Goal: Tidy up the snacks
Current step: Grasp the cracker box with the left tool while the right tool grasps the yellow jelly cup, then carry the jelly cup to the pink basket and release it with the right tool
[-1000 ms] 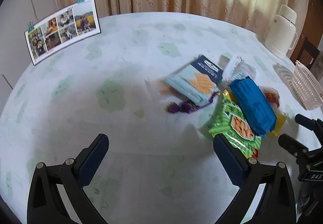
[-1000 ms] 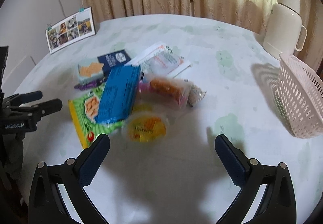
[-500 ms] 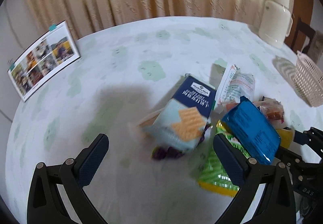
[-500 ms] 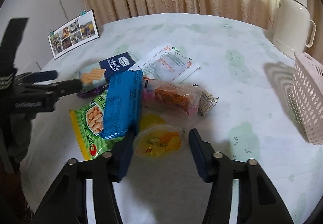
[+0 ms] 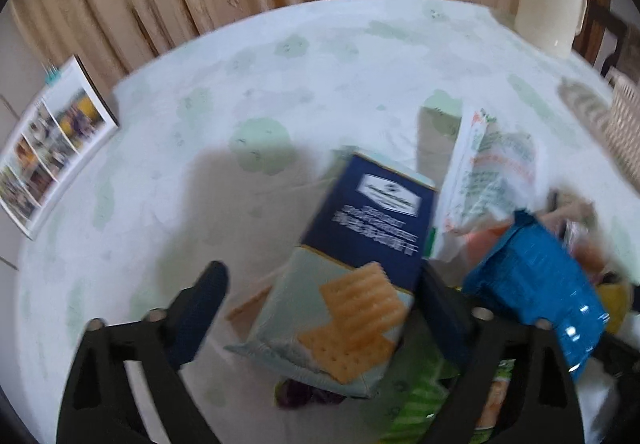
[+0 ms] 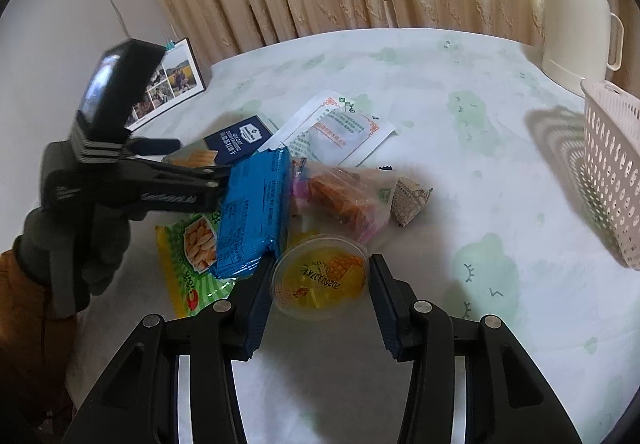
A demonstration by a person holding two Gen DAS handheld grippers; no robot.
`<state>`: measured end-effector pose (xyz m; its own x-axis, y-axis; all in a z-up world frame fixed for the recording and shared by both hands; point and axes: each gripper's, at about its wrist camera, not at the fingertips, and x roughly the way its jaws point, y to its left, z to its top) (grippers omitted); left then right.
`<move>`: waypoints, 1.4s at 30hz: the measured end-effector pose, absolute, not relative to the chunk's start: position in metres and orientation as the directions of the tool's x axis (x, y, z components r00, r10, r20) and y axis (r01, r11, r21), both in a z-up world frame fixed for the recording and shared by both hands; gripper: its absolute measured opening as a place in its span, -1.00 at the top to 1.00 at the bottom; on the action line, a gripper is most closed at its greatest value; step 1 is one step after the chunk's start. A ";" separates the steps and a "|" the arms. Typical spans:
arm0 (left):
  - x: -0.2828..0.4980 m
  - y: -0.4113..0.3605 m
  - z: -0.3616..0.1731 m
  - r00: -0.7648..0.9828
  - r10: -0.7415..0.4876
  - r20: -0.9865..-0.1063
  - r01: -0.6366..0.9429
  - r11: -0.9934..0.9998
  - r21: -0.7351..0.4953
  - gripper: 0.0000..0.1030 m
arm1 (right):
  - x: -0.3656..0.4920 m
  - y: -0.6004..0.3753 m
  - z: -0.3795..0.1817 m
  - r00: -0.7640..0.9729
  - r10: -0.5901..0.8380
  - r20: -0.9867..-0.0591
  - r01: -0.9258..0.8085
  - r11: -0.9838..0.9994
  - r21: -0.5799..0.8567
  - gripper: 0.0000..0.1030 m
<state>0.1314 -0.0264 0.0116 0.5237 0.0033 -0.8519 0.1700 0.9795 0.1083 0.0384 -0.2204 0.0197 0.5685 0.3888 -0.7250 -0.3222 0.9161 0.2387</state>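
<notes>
My left gripper [image 5: 324,276] straddles a navy and pale blue cracker box [image 5: 360,264], and its jaws are closing. The right finger [image 5: 444,320] touches the box's edge; the left finger [image 5: 208,296] still stands apart from it. In the right wrist view my right gripper [image 6: 320,296] is shut on a round yellow jelly cup [image 6: 320,276] that sits on the table. Beside the cup lie a blue packet [image 6: 256,212], a green snack bag [image 6: 184,244], a clear bag of orange snacks [image 6: 344,192] and a white sachet [image 6: 336,132].
A white slotted basket [image 6: 612,172] stands at the right edge of the table, with a cream thermos jug [image 6: 572,16] behind it. A photo calendar [image 5: 52,148] leans at the far left. A small wrapped candy [image 6: 410,200] lies near the pile. Curtains hang behind the table.
My left gripper moved right to the cracker box and its jaws narrowed around it. My right gripper came forward and went from wide open to shut on the jelly cup.
</notes>
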 end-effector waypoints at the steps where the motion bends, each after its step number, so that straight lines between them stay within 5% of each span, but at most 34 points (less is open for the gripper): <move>1: 0.132 -0.025 0.013 0.526 -0.005 -0.850 0.161 0.983 0.093 -0.43 | 0.038 -0.221 0.020 0.571 0.393 -0.721 -0.322 0.915 0.243 0.08; 3: 0.131 -0.023 0.015 0.542 0.009 -0.840 0.142 0.985 0.102 -0.09 | 0.037 -0.222 0.021 0.575 0.396 -0.716 -0.320 0.914 0.249 0.08; 11: 0.113 -0.008 0.023 0.573 -0.063 -0.817 0.076 0.997 -0.023 0.06 | 0.035 -0.233 0.027 0.604 0.414 -0.681 -0.295 0.910 0.291 0.08; 42: 0.080 0.018 0.056 0.677 -0.104 -0.728 -0.005 0.989 -0.145 0.09 | 0.031 -0.274 0.044 0.722 0.393 -0.570 -0.187 0.903 0.387 0.08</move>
<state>0.0799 0.0183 0.0558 0.6773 -0.1035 -0.7284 -0.0046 0.9894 -0.1450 0.0308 -0.2744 0.0443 0.7217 0.3935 -0.5695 -0.1870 0.9030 0.3869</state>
